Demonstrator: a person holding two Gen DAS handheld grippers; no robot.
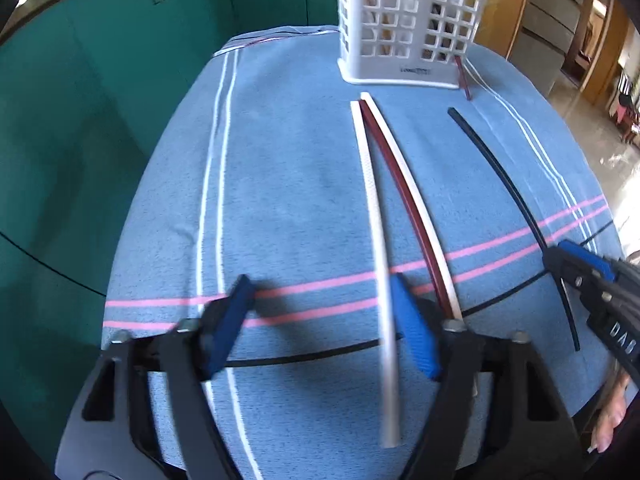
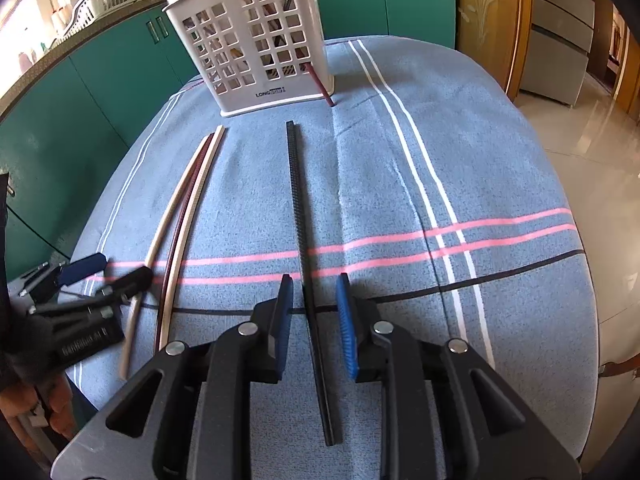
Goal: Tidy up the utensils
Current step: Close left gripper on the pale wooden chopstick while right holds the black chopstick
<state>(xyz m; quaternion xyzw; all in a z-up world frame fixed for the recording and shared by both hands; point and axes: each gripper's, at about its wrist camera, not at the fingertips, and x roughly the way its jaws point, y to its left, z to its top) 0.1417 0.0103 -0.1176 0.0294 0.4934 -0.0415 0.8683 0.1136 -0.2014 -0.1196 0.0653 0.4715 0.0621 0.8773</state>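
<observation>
On the blue striped cloth lie two white chopsticks, a dark red one and a black one. My left gripper is open, and the leftmost white chopstick runs between its blue pads close to the right pad, with the left pad far off it. The dark red chopstick and the second white one lie just right of it. My right gripper straddles the black chopstick with a gap on each side. A white slotted utensil holder stands at the far end, holding sticks.
A red stick pokes out through the holder's lower corner onto the cloth. Green cabinets stand beyond the table's left edge, tiled floor to the right. A person's hand holds the right gripper's handle.
</observation>
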